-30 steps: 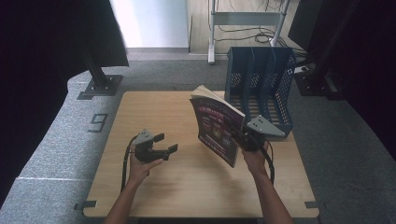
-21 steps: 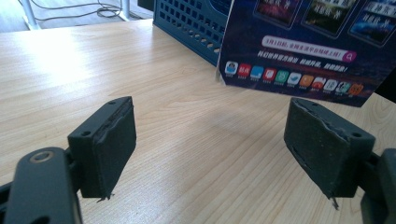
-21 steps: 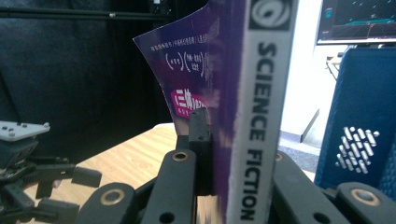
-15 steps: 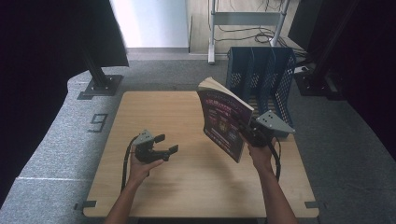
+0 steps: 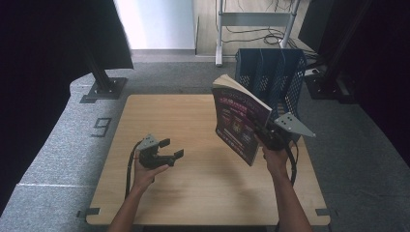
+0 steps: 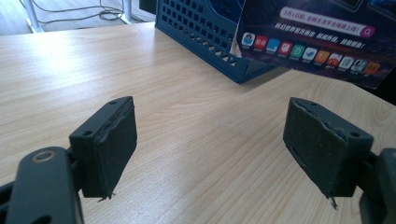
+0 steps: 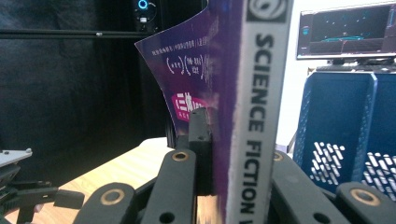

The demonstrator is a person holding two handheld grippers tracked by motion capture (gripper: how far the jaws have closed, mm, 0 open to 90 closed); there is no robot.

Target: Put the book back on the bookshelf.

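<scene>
The right gripper (image 5: 263, 137) has its jaws clamped on a purple magazine (image 5: 238, 121), the pads pressing its spine from both sides (the right gripper view reads "SCIENCE FICTION" up that spine (image 7: 254, 116)). The magazine stands nearly upright, lifted clear of the wooden table (image 5: 193, 121), with its top edge tilted away from the person and its cover bowing slightly. Just behind it sits a blue mesh file rack (image 5: 273, 77) at the table's far right edge. The left gripper (image 5: 170, 149) rests low over the table's near left part, well apart from the magazine, its jaws spread wide with only bare wood between the pads (image 6: 112, 140).
</scene>
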